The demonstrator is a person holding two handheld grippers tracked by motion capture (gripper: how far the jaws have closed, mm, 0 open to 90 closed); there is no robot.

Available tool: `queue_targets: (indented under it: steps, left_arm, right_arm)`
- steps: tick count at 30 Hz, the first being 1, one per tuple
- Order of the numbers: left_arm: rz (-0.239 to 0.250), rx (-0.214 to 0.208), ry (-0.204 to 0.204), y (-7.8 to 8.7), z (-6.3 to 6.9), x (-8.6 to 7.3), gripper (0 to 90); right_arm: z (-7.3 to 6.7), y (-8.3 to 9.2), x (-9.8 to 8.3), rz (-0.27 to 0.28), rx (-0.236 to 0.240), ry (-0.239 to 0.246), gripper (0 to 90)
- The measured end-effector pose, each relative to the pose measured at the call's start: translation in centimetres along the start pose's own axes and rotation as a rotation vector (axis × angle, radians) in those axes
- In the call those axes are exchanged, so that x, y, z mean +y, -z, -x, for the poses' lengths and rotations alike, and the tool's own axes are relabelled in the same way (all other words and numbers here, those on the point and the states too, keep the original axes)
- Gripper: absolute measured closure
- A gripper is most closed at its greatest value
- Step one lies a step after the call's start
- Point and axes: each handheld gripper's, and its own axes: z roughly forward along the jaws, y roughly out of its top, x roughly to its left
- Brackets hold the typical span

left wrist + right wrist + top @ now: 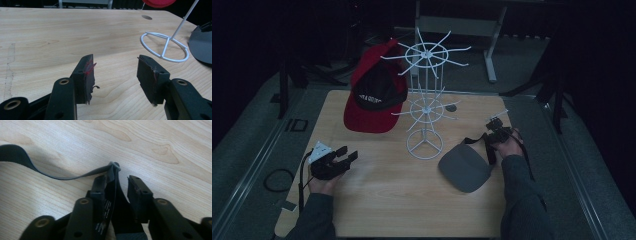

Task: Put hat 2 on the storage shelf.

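A grey cap [462, 167] lies on the wooden table [387, 200], right of the white wire rack [426, 100]. Its dark strap [477, 141] loops toward my right gripper [489, 139]. In the right gripper view the strap [62, 177] runs between the jaws of that gripper [117, 182]. It lies against the left jaw, with a gap to the right one. A red and black cap [374, 100] hangs on the rack's left side. My left gripper [347, 154] rests at the table's left. Its jaws [115, 67] stand open and empty, facing the rack's ring base [165, 47].
A small round hole [451, 107] sits in the tabletop behind the rack. A black cable loop [278, 180] lies on the grey floor left of the table. Dark stands and a metal frame [489, 45] lie beyond the far edge.
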Motion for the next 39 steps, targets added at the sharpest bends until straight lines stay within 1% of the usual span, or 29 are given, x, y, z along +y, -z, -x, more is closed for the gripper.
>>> queue_targets:
  steps: [5, 9, 11, 12, 14, 19, 22, 26, 27, 32, 39]
  left_arm:
    - [0.003, 0.0, -0.002, 0.0, 0.0, 0.0, 48.2]
    - [0.003, 0.001, -0.004, 0.0, 0.1, 0.0, 48.3]
    - [0.003, 0.003, -0.004, 0.0, 0.1, 0.1, 48.3]
    - [0.003, 0.003, -0.005, 0.0, 0.1, 0.1, 48.3]
    - [0.004, 0.004, -0.005, 0.0, 0.1, 0.1, 48.4]
    - [0.004, 0.007, -0.007, 0.0, 0.1, 0.1, 48.4]
    - [0.005, 0.009, -0.007, 0.1, 0.2, 0.1, 48.5]
    - [0.004, 0.011, -0.006, 0.0, 0.1, 0.1, 48.5]
    - [0.005, 0.012, -0.005, 0.0, 0.1, 0.1, 48.5]
    - [0.005, 0.013, -0.006, 0.0, 0.1, 0.1, 48.5]
    - [0.005, 0.013, -0.007, 0.1, 0.1, 0.1, 48.6]
  right_arm:
    - [-0.1, -0.3, 0.0, -0.012, -0.003, -0.003, 83.2]
    - [-0.5, -0.4, 0.0, -0.006, -0.009, 0.004, 86.8]
    - [-0.7, -0.3, 0.0, 0.013, -0.023, 0.009, 87.2]
    - [-0.8, -0.1, 0.0, 0.025, -0.029, 0.008, 87.3]
    - [-1.2, 0.4, 0.0, 0.058, -0.046, 0.024, 87.5]
    - [-2.1, 1.8, -0.3, 0.16, -0.09, 0.061, 87.9]
    - [-2.6, 2.5, -0.6, 0.222, -0.114, 0.056, 88.0]
    - [-3.2, 3.6, -0.9, 0.305, -0.136, 0.069, 88.0]
    - [-3.3, 3.8, -0.9, 0.324, -0.141, 0.066, 88.0]
    - [-3.8, 4.8, -1.0, 0.396, -0.147, 0.054, 88.1]
    - [-4.6, 5.9, -0.9, 0.474, -0.122, 0.037, 88.1]
